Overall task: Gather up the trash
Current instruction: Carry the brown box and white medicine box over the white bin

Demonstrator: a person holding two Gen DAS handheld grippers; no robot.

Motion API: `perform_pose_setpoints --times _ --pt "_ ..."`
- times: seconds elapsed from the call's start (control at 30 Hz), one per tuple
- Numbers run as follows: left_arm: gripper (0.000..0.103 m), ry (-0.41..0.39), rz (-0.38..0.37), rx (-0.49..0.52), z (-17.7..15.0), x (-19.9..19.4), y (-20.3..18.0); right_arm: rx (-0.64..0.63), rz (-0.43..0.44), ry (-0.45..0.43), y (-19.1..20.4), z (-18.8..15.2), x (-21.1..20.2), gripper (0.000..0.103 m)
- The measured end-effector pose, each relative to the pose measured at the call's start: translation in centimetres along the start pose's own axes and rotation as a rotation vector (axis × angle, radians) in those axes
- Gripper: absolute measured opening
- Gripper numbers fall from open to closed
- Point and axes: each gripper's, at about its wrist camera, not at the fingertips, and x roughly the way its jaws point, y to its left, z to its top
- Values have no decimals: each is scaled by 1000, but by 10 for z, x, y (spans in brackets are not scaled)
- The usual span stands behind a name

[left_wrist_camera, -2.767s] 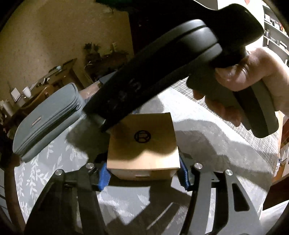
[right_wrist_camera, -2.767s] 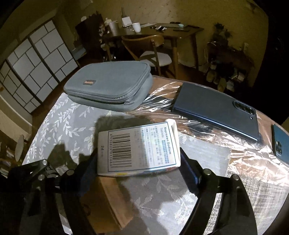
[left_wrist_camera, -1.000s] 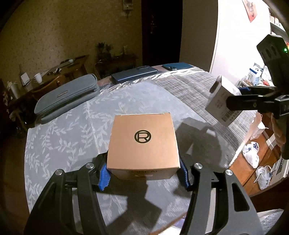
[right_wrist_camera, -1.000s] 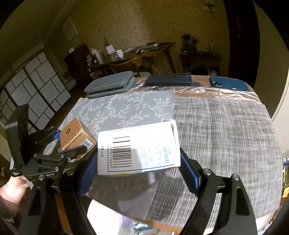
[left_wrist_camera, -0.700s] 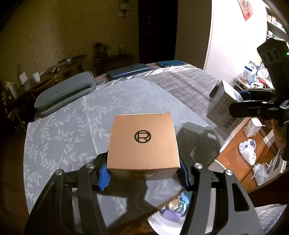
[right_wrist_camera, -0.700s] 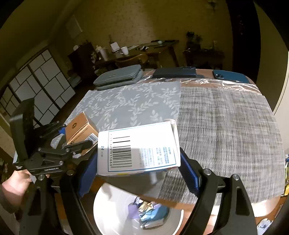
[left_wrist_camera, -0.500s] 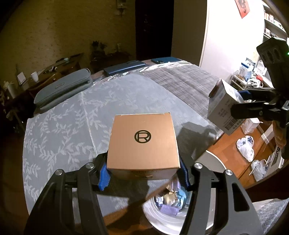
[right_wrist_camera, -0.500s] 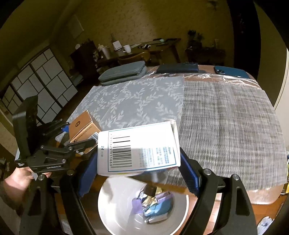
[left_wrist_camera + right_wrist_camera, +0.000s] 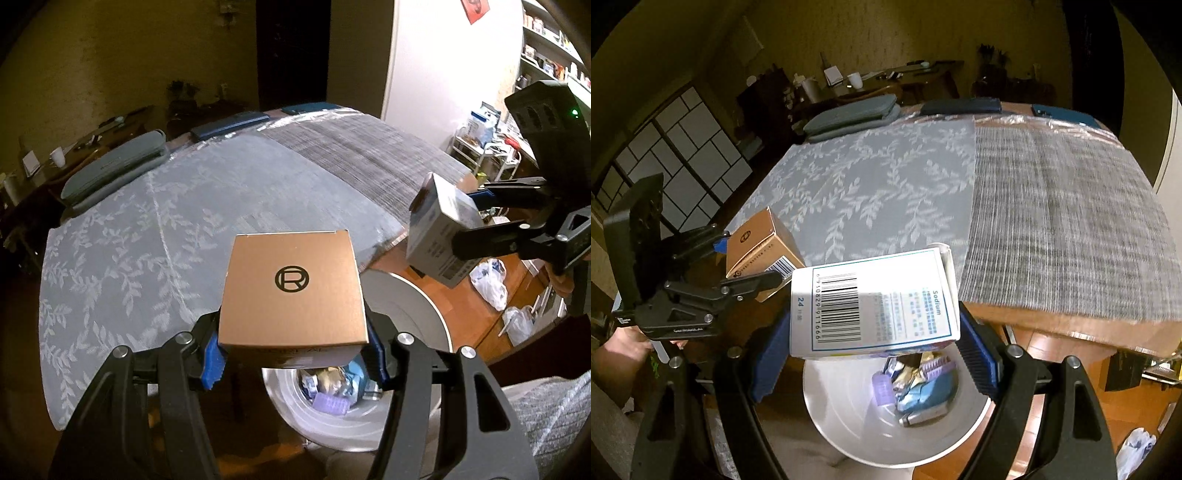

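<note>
Left tool (image 9: 293, 354): clenched on the brown box (image 9: 293, 286), blue pads pressed to both side faces; box held off the worktop edge, above the near rim of the white bin (image 9: 410, 306).
Right tool (image 9: 875, 354): clenched on the white carton (image 9: 873, 301), barcode face up; carton held directly over the bin's open mouth.
Bin: on the floor beside the worktop, already holding wrappers (image 9: 916, 384) in purple, blue and gold.
Risk, left: judged that the brown box sits over the rim rather than the centre; let go here, it may strike the rim and bounce onto the floor.
Risk, middle: the two tools are near each other; if both converge on the bin, they may knock together and tip a box sideways.
Risk, right: the carton's loose end flap may snag on a pad at release.
Worktop (image 9: 1067, 314): wooden, covered by a grey leaf-print mat (image 9: 871, 188) on the left and a woven grey mat (image 9: 1060, 221) on the right; a grey pouch (image 9: 853, 112) and two dark phones at the far edge.
Room: dim, yellowish walls, paned screens at left, a cluttered side table behind, plastic bags on the wooden floor at right.
</note>
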Motion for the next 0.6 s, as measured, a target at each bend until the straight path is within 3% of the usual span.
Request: perform_pose_setpoints --times 0.6 --pt "60 97 -45 87 -33 21 -39 20 -38 118 3 -55 26 81"
